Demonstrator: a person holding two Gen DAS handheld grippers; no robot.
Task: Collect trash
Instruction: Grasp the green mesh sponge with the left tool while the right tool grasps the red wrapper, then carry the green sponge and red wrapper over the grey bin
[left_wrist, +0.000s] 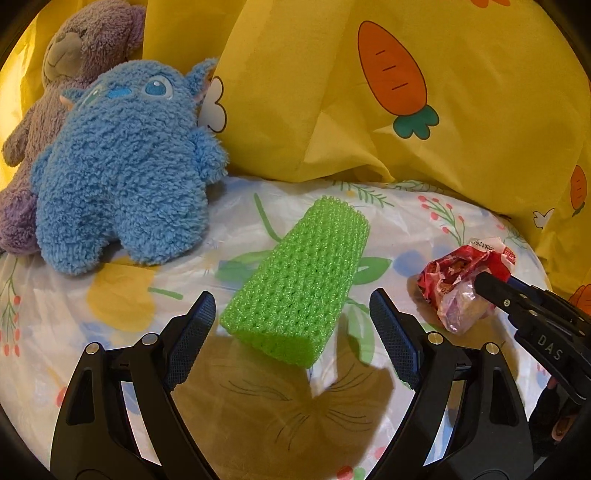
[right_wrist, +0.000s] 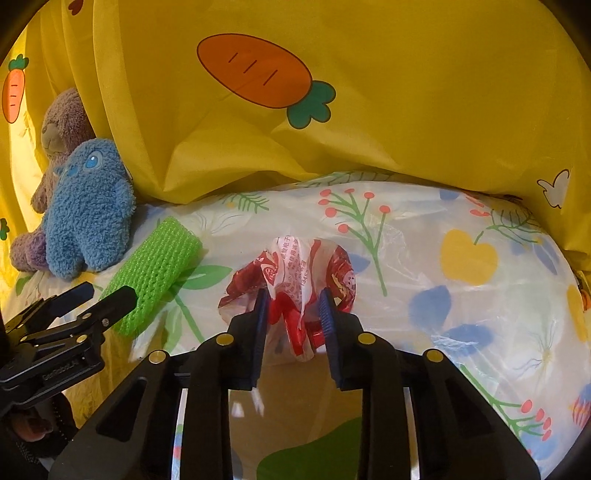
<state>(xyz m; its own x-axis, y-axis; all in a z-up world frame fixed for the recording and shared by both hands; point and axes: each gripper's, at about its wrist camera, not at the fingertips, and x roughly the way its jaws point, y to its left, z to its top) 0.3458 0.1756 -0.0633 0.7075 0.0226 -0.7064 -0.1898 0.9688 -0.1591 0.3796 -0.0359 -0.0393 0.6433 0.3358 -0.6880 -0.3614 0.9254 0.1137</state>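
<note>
Right claw (right_wrist: 291, 314) pinches the crumpled red-and-white plastic wrapper (right_wrist: 295, 273) — lift gently; left claw (left_wrist: 291, 332), wide, straddles the green foam-mesh sleeve (left_wrist: 299, 280) — close squarely

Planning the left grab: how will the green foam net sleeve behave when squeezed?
The green foam net sleeve looks soft and open-celled, so it probably squashes flat and weighs little. Lying flattened on the floral sheet, it seems unlikely to roll.
</note>
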